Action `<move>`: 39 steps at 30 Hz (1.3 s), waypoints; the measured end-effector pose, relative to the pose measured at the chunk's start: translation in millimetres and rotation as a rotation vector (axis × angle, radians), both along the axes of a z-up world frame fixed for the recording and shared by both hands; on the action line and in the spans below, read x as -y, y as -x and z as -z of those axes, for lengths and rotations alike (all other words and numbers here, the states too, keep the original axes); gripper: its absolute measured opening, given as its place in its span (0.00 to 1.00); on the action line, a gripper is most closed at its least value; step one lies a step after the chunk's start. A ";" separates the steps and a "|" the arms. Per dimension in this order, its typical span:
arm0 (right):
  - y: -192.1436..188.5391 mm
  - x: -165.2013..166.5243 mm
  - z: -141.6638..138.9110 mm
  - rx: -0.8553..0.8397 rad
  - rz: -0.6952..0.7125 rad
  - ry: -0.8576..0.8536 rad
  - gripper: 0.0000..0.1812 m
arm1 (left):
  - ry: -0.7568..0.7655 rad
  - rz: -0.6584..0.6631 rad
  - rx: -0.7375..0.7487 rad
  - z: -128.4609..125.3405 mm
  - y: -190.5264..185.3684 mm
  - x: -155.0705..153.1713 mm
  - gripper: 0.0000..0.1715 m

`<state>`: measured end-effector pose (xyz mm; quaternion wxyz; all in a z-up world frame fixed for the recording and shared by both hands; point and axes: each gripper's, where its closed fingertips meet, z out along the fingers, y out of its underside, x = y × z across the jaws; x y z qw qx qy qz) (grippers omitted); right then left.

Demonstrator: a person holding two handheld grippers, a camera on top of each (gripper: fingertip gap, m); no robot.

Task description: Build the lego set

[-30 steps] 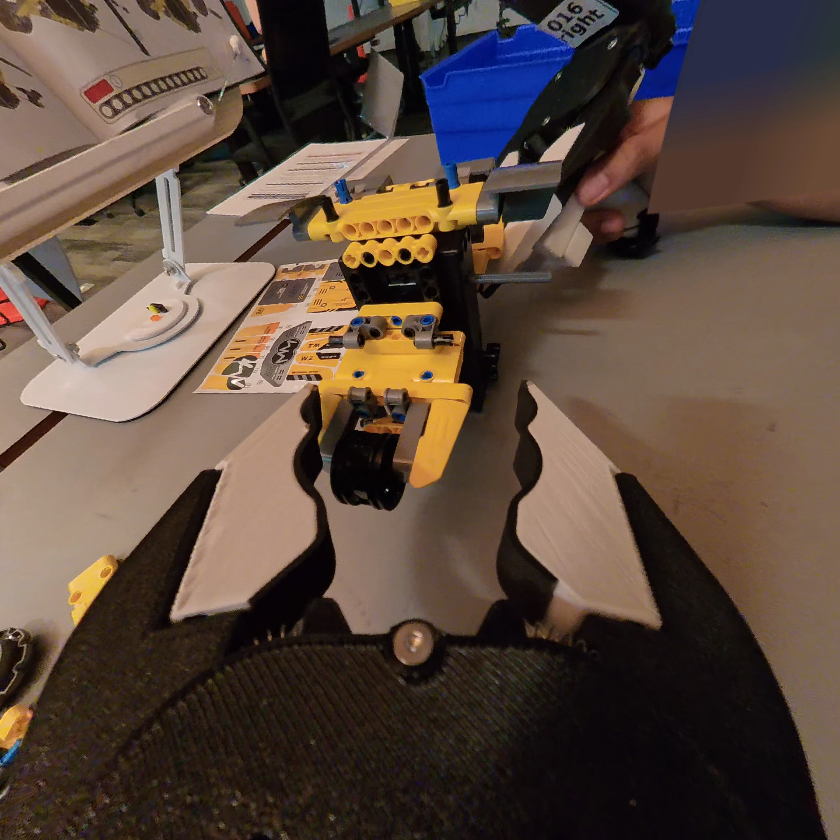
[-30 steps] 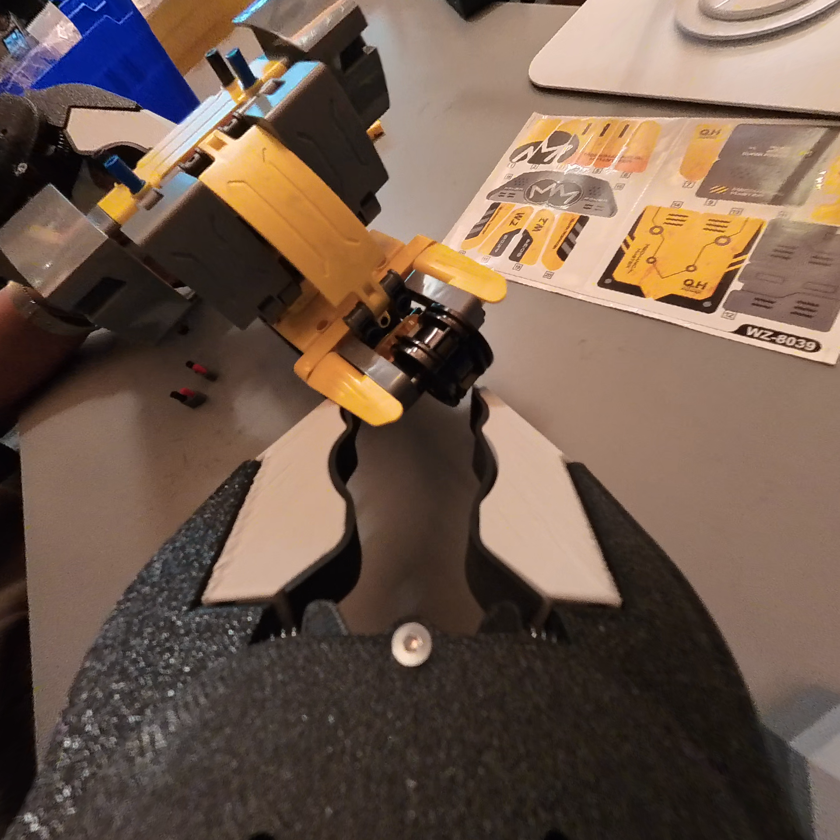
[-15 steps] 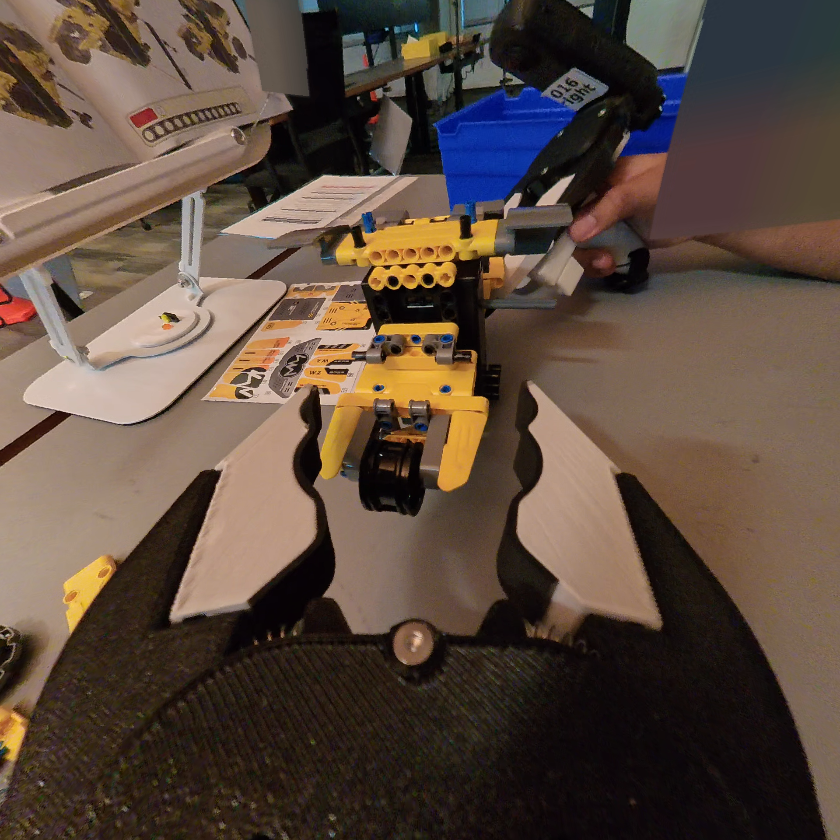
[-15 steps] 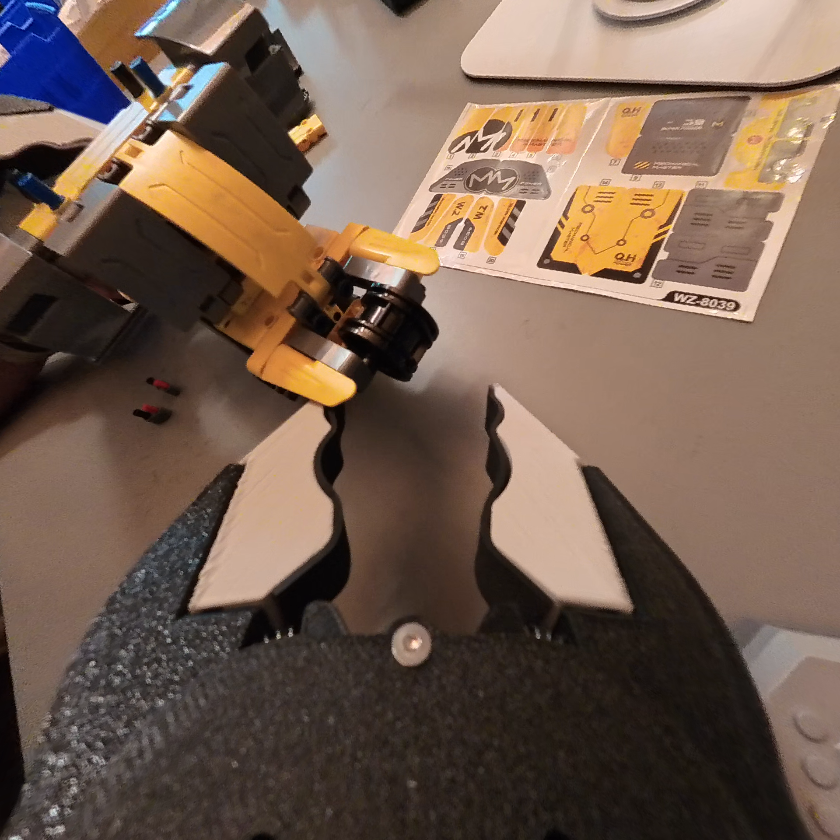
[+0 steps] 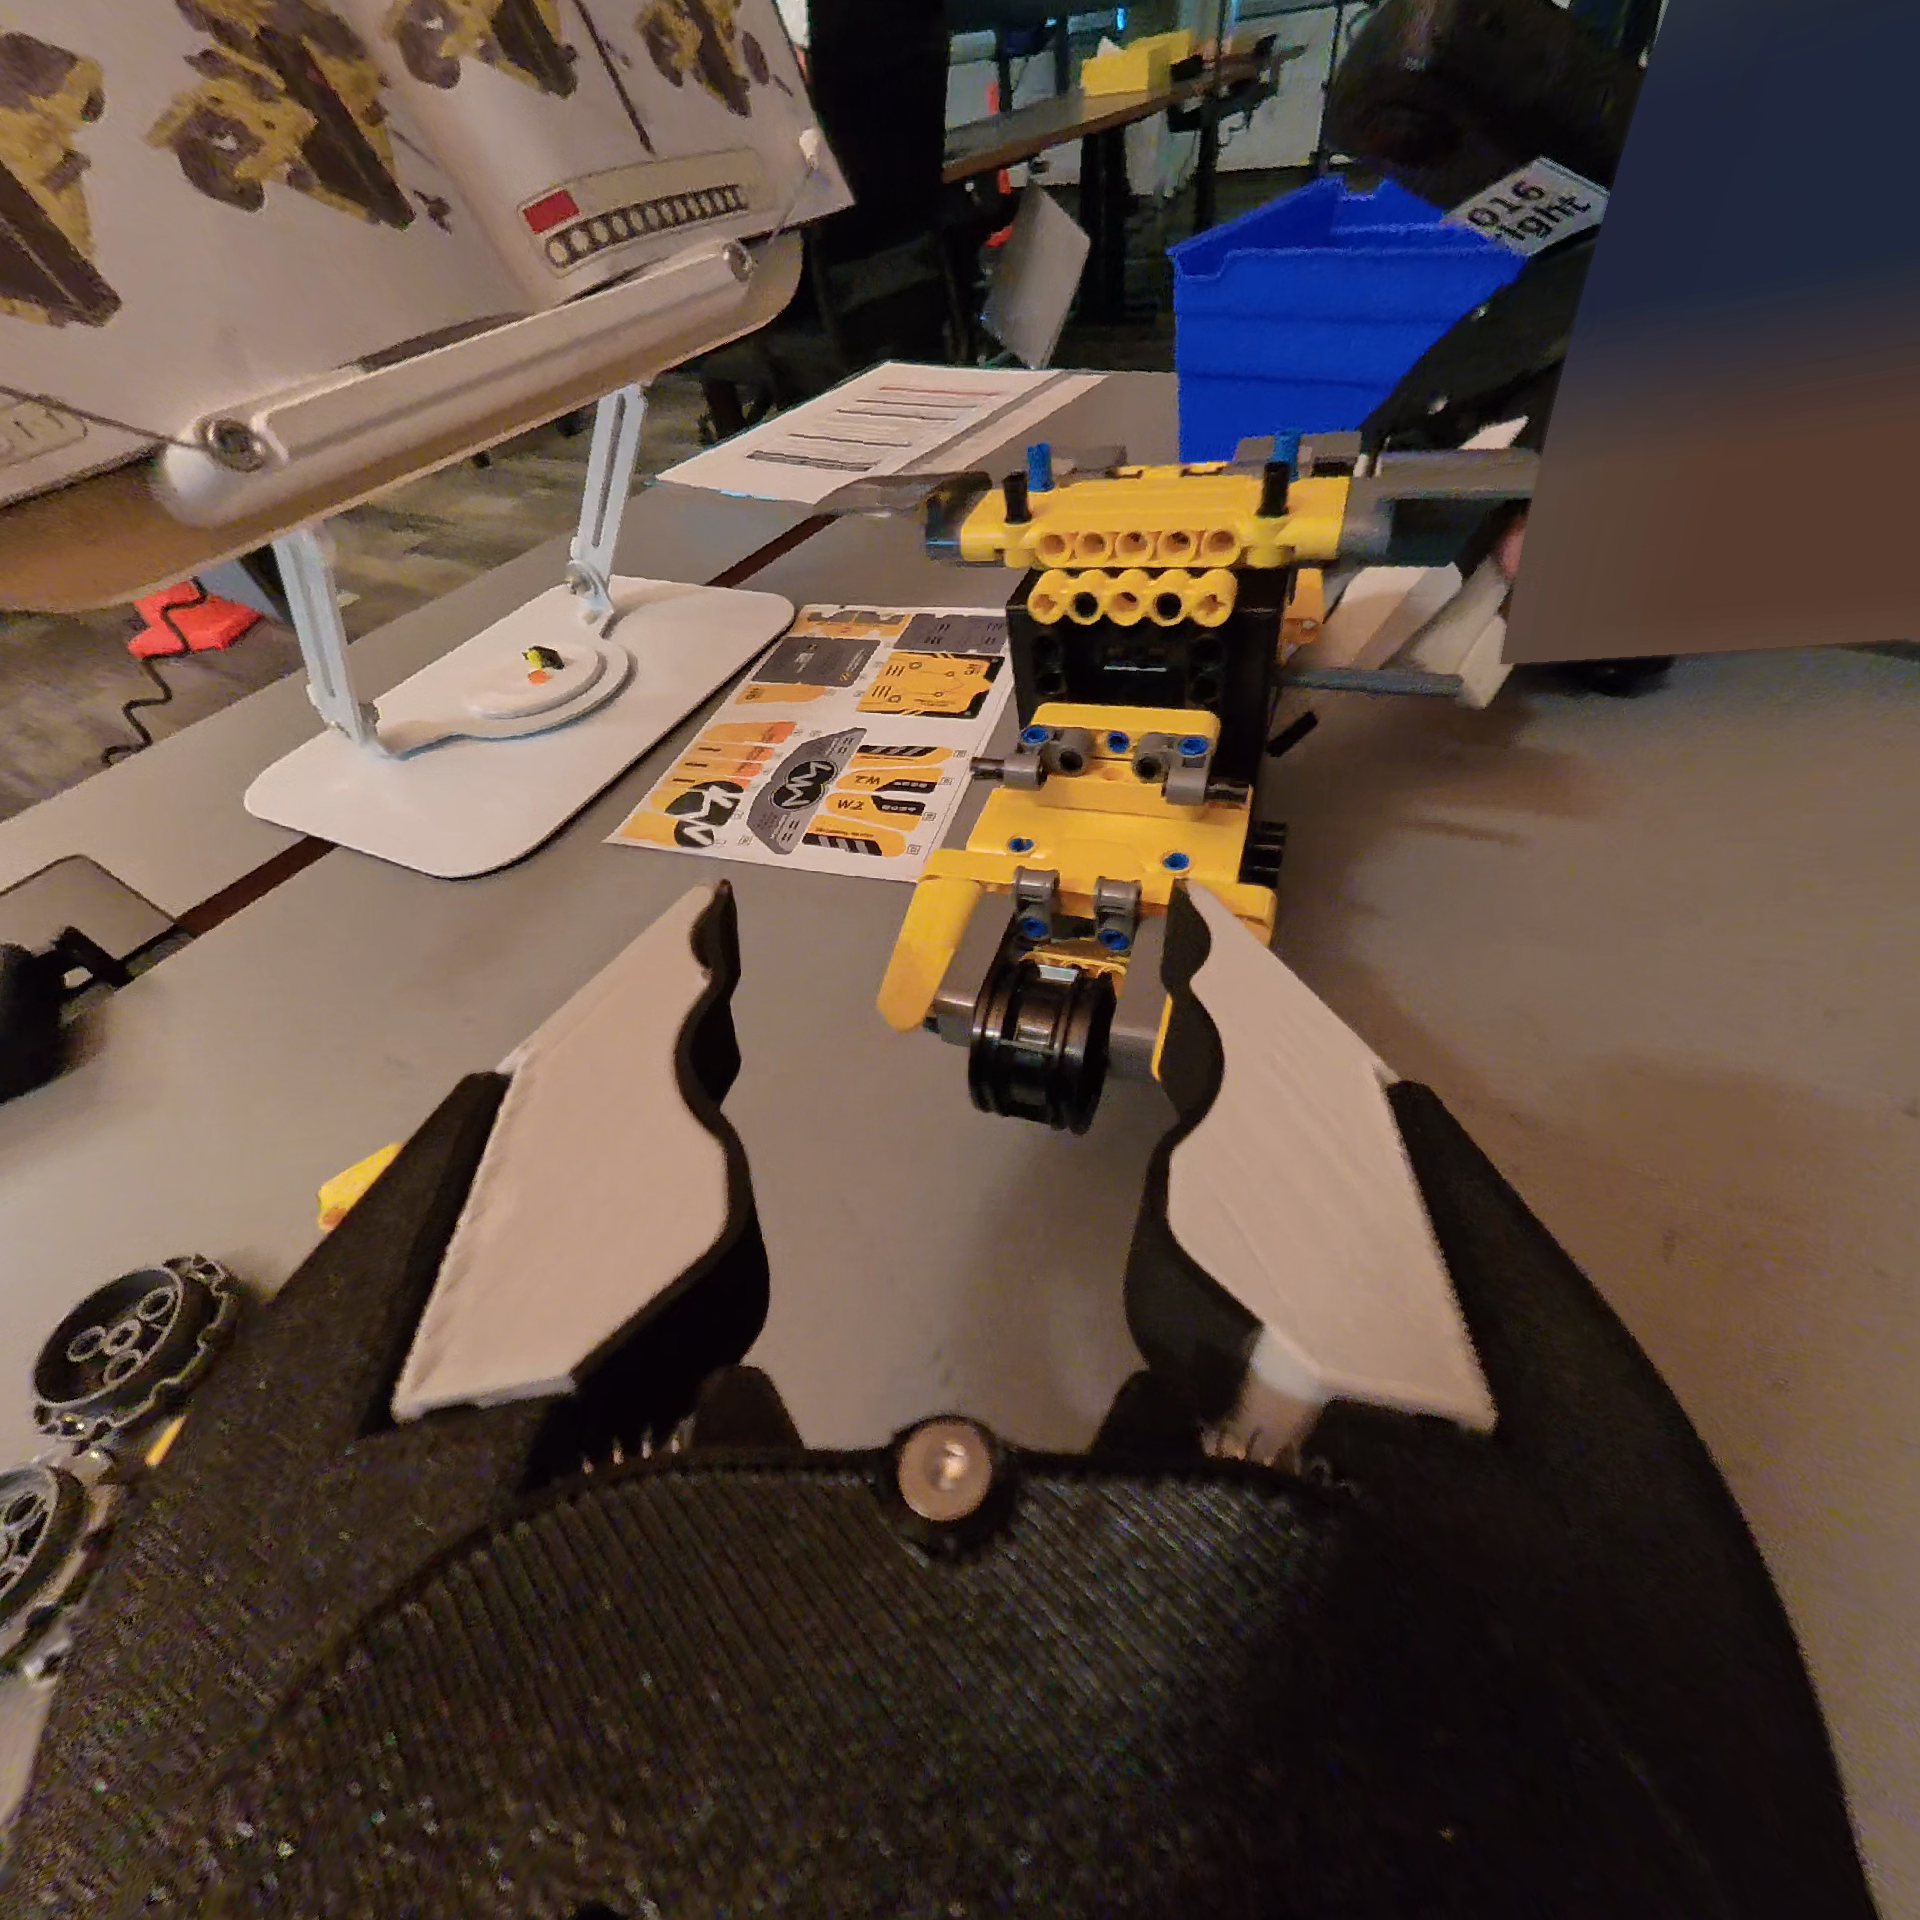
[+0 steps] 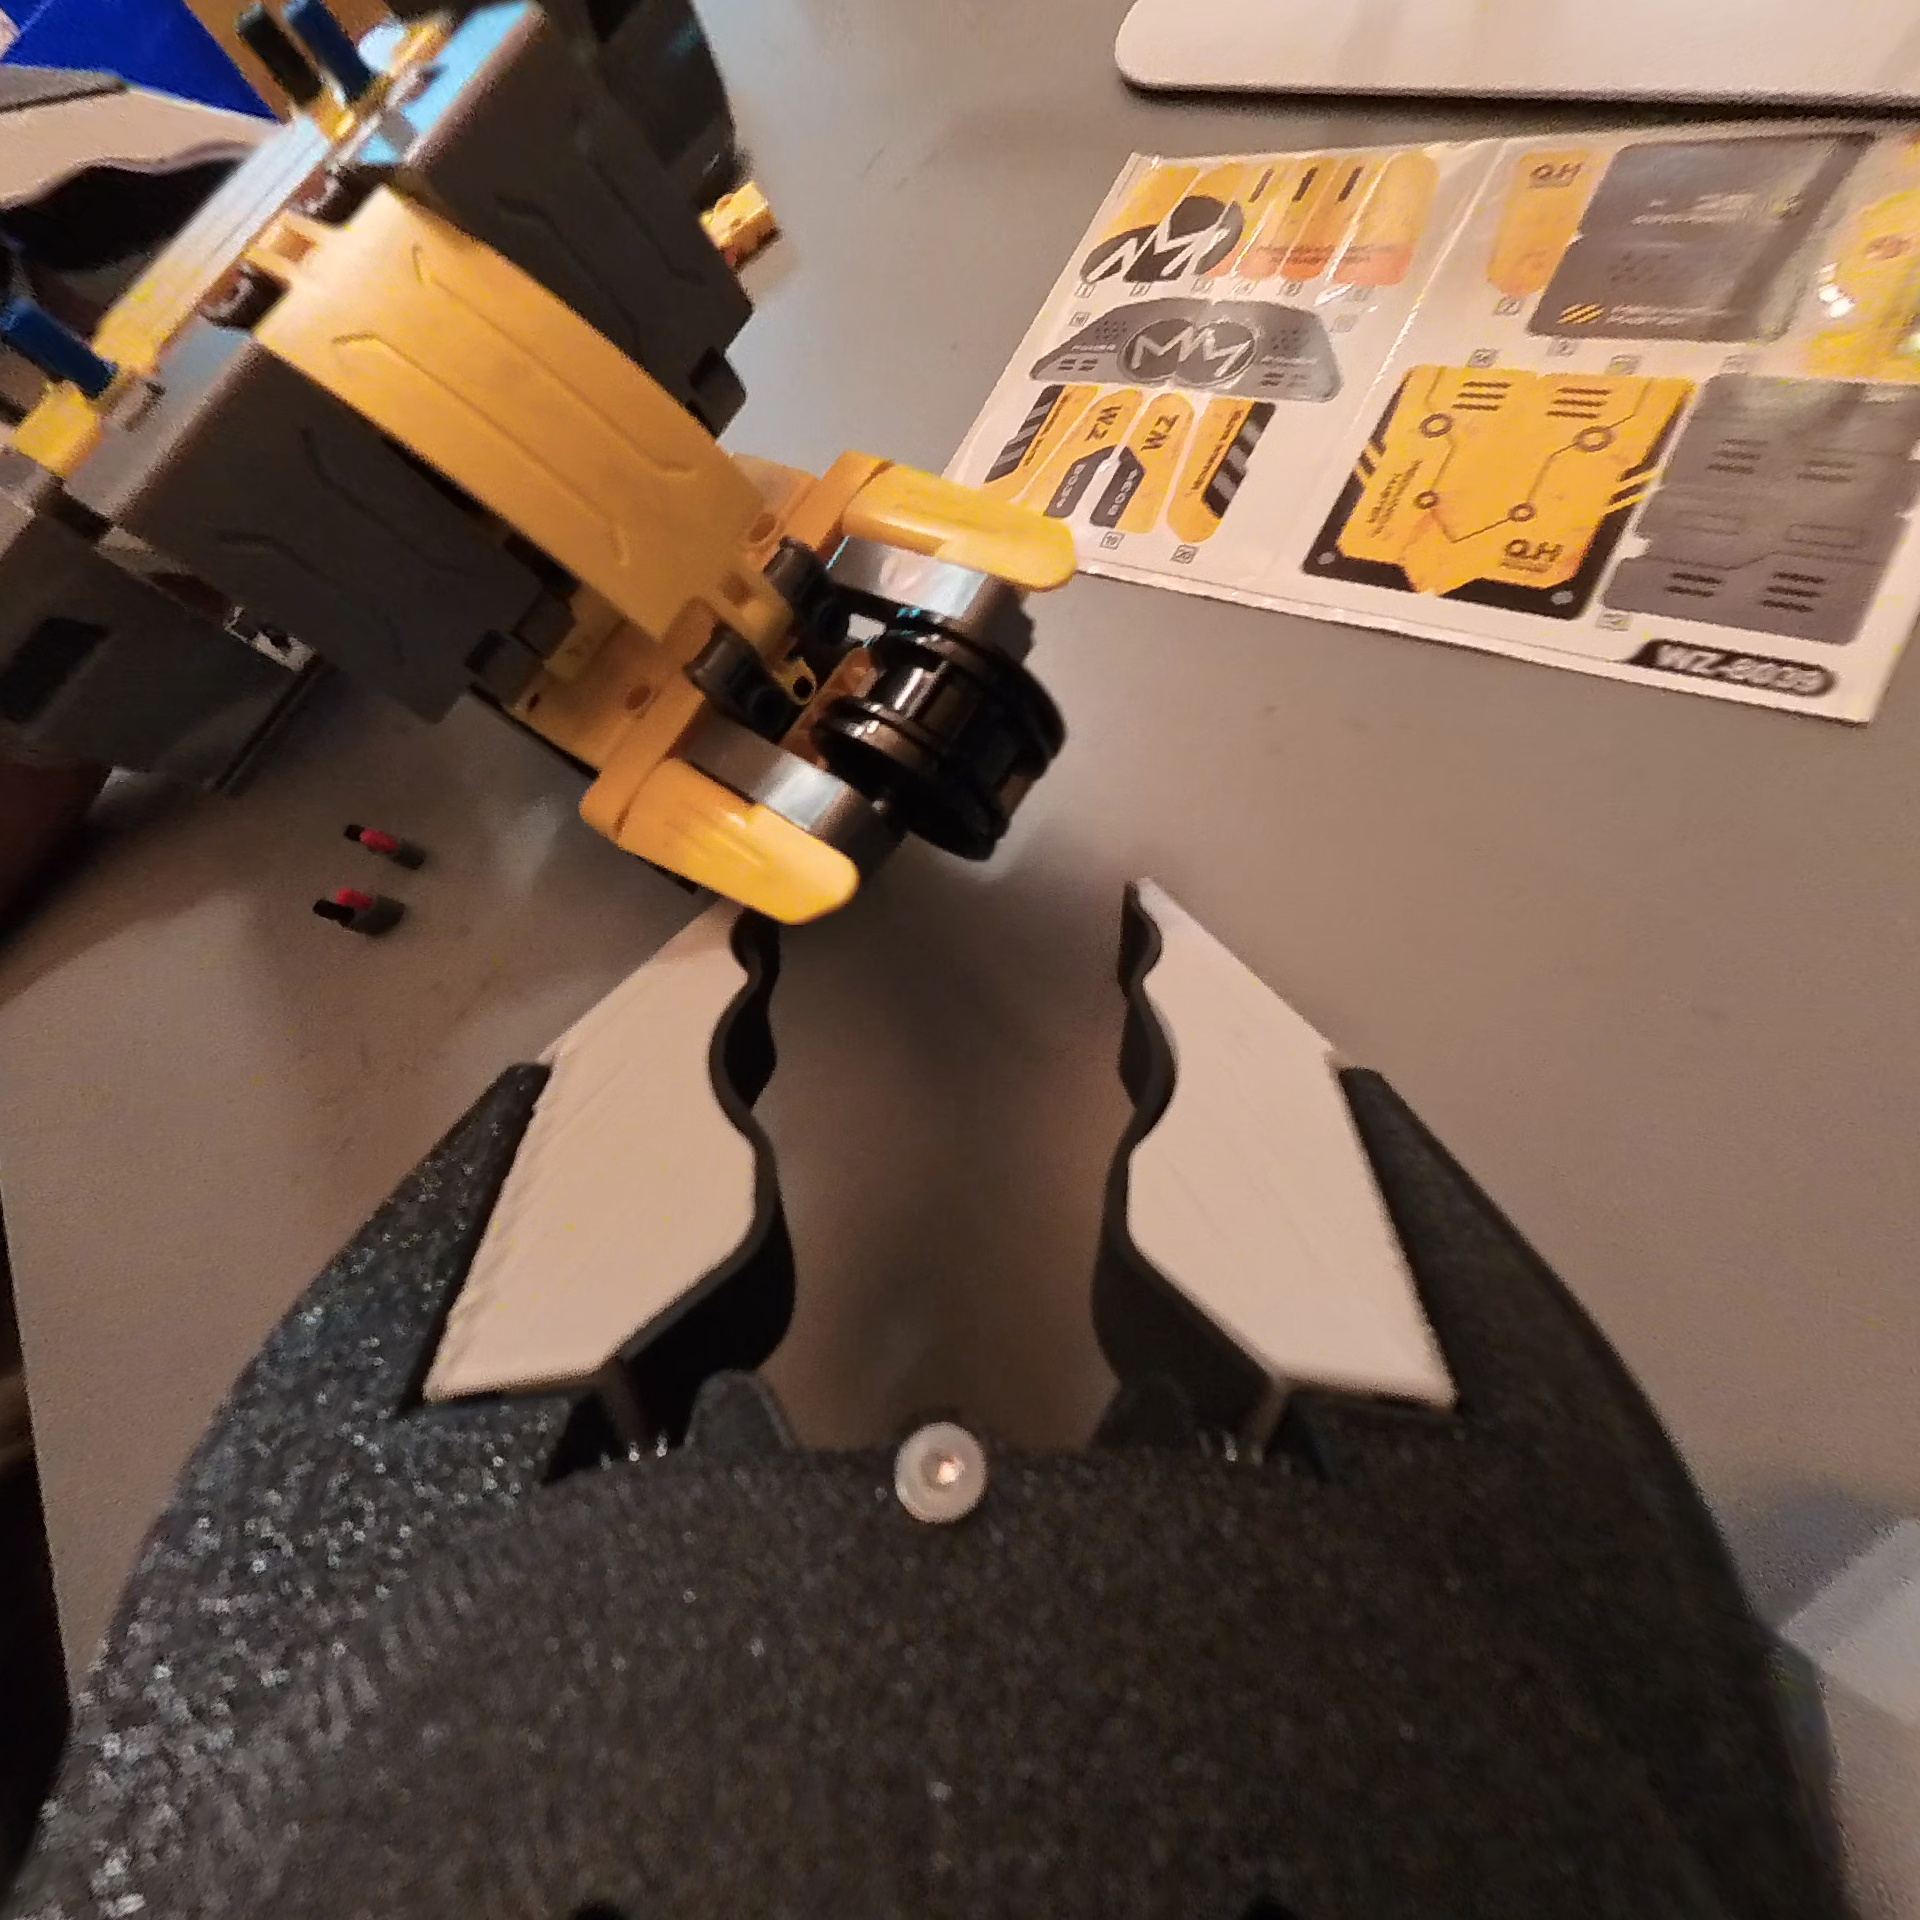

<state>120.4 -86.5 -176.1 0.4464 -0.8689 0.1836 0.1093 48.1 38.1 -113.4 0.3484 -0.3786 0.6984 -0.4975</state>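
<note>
Yellow-and-grey brick model [image 5: 1101,831] stands on the grey desk [image 5: 1558,987] in my left wrist view, its black wheel [image 5: 1034,1049] facing me. A second ago it sat centred between my fingers; now it lies off to the right, with my right finger overlapping the yellow fork beside the wheel. Whether they touch I cannot tell. My left hand-held gripper [image 5: 953,904] is spread wide as before and holds nothing. Another hand-held gripper [image 5: 1455,623] farther off grips the model's rear. A sticker sheet [image 5: 831,769] lies flat just left of the model, and a white stand [image 5: 499,769] beyond it carries an open booklet [image 5: 312,156]. A blue bin [image 5: 1309,312] and a printed page [image 5: 883,416] sit at the far edge, with loose wheels [image 5: 130,1340] by my left side. Other desks fill the dim room behind.

From the right wrist view, the model [image 6: 468,416] tilts wheel [image 6: 935,727] forward and is slightly blurred. My right hand-held gripper [image 6: 945,914] is empty and has opened wider than a second ago. The wheel, then at my fingertips, now hangs just beyond them, and the lower yellow fork tip is just above my left finger. Two small dark pins [image 6: 364,878] lie on the desk [image 6: 1455,935] to the left. The sticker sheet [image 6: 1455,416] is to the right, with the stand's base [image 6: 1558,52] at the top edge.
</note>
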 end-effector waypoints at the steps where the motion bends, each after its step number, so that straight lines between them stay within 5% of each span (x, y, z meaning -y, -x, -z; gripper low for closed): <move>1: 2.5 -0.8 2.1 0.004 -0.011 0.011 0.36 | 0.013 -0.005 -0.007 0.7 -0.8 -1.0 0.44; 12: 11.9 -4.8 5.6 0.087 -0.051 0.053 0.39 | 0.051 0.091 -0.008 0.8 4.9 15.6 0.55; 39: 3.0 -5.4 2.9 0.085 0.004 0.035 0.51 | -0.055 0.066 -0.049 14.9 2.1 19.2 0.51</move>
